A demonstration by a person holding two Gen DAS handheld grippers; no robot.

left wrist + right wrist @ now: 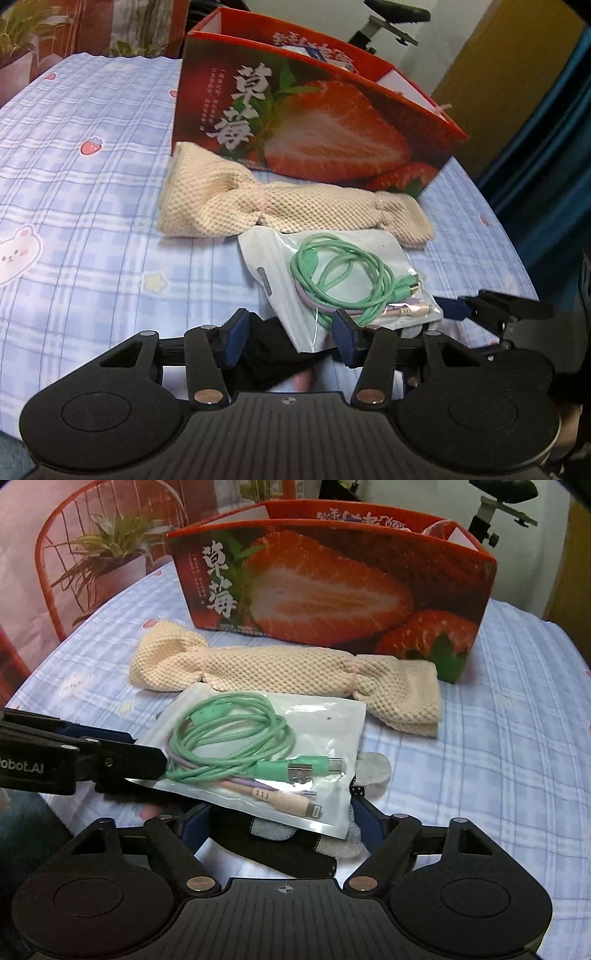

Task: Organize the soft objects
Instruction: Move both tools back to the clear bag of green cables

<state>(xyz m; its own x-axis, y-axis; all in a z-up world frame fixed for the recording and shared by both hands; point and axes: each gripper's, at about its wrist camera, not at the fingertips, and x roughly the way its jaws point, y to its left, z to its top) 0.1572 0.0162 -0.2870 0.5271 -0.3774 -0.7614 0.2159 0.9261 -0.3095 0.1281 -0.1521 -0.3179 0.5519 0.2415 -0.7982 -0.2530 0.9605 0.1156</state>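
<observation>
A cream knitted cloth (280, 210) (280, 675) lies on the bed in front of a red strawberry box (317, 122) (332, 587). A clear bag of green and pink cables (332, 280) (266, 753) lies nearer, partly over a black and grey sock (273, 354) (295, 845). My left gripper (290, 338) is open, its fingers either side of the black sock and the bag's corner. My right gripper (284, 830) is open around the sock under the bag. Each gripper shows from the side in the other view, the left (74, 760) and the right (491, 306).
The blue checked bedsheet (92, 206) (517, 738) covers the surface. A red wire chair (74, 535) and a potted plant (107, 554) stand beyond the far left edge. A dark curtain (546, 155) hangs at the right.
</observation>
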